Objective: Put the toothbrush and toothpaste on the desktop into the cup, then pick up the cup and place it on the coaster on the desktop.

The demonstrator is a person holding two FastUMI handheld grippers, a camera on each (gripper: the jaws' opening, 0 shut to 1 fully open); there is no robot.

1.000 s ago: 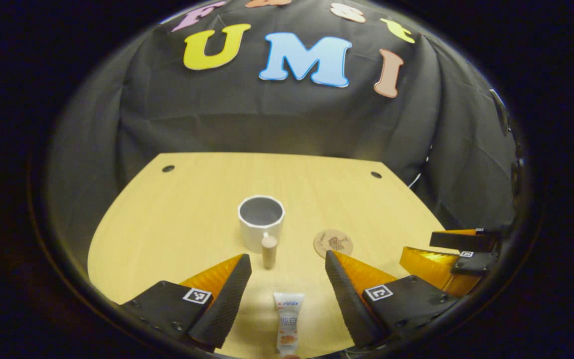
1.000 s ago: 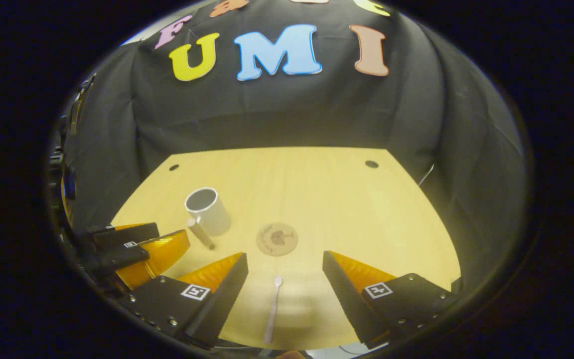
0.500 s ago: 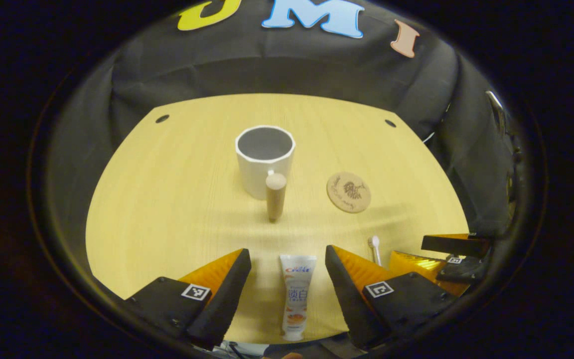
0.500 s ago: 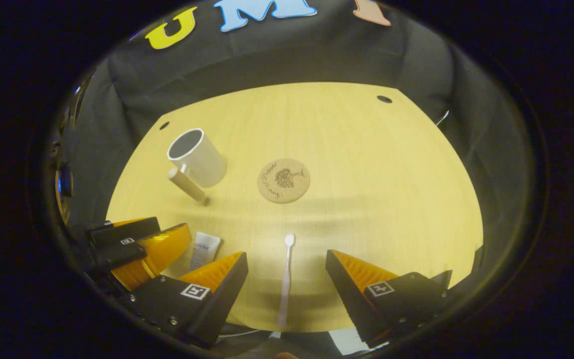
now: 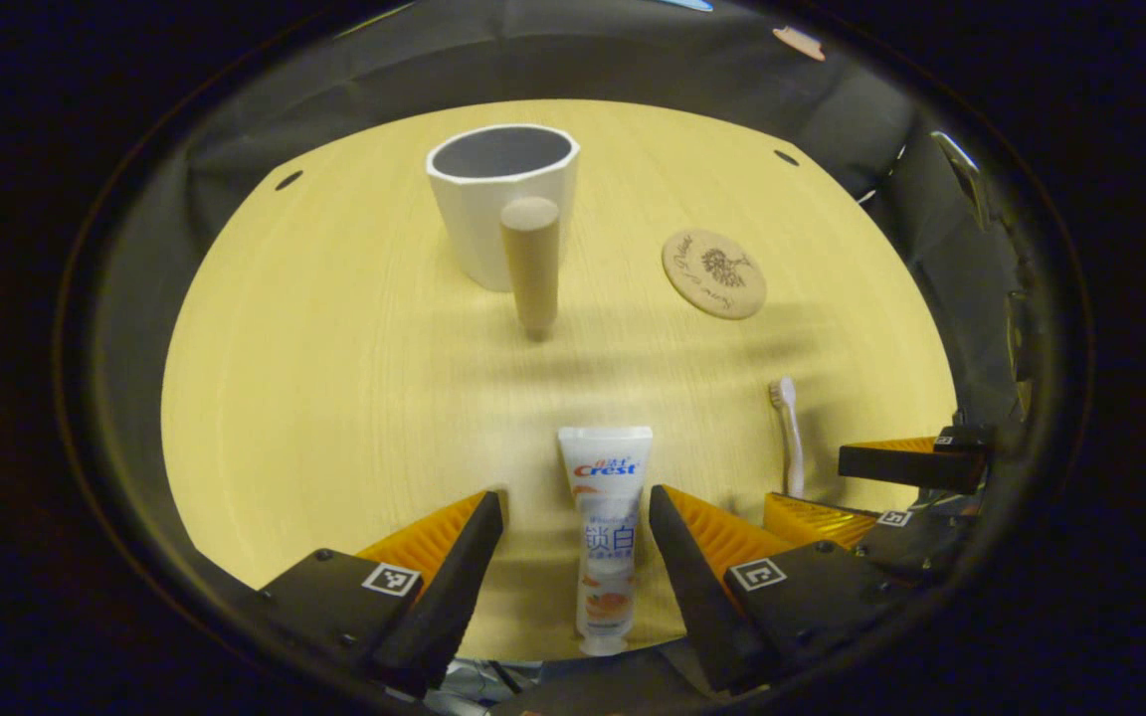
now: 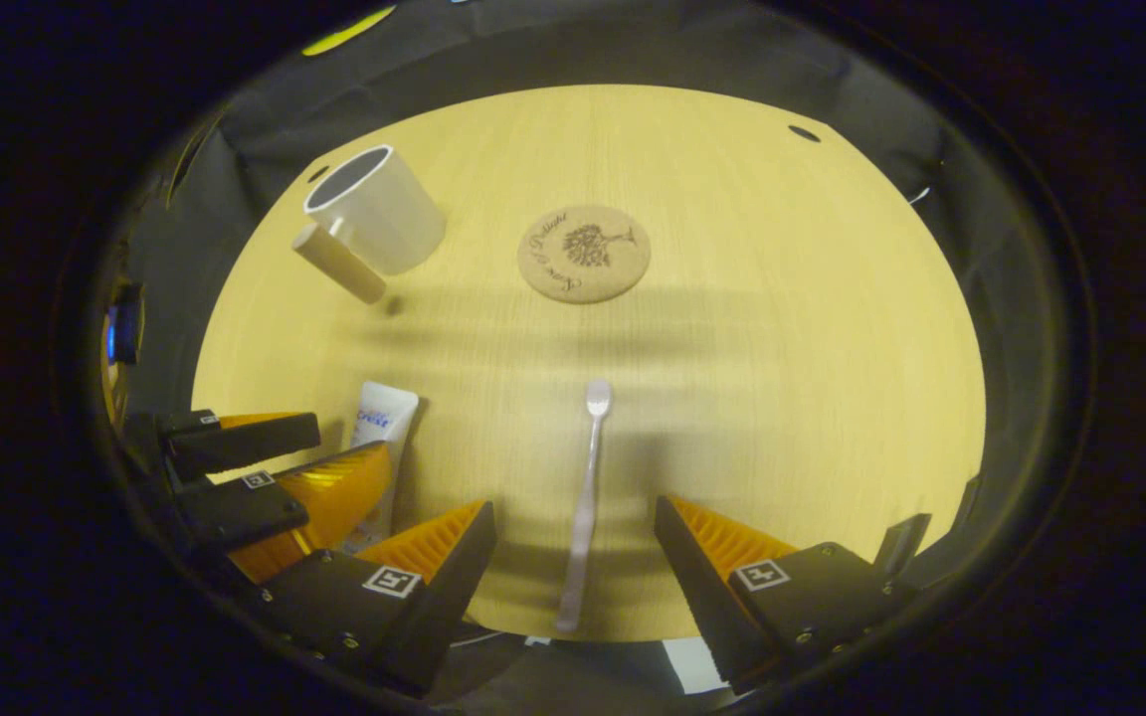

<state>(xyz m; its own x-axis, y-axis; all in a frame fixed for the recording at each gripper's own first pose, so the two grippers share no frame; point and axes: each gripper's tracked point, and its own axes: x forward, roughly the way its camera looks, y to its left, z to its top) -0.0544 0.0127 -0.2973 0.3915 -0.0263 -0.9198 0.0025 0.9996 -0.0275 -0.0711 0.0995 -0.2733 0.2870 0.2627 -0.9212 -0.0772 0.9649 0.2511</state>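
A white toothpaste tube lies on the wooden desktop, lengthwise between the fingers of my open left gripper, which touch nothing. A white toothbrush lies between the fingers of my open right gripper, head pointing away. The white cup with a wooden peg handle stands upright farther back. The round cork coaster lies to the cup's right. In the right gripper view the cup, coaster, toothpaste tube and left gripper show; in the left gripper view the toothbrush shows beside the right gripper.
The desktop's near edge runs just under both grippers. Small dark holes sit near the desktop's back corners. Black cloth walls close the booth behind and at the sides.
Both grippers have tilted down and dropped toward the desktop. The toothpaste now lies between my left fingers and the toothbrush between my right fingers. Nothing on the desktop has moved.
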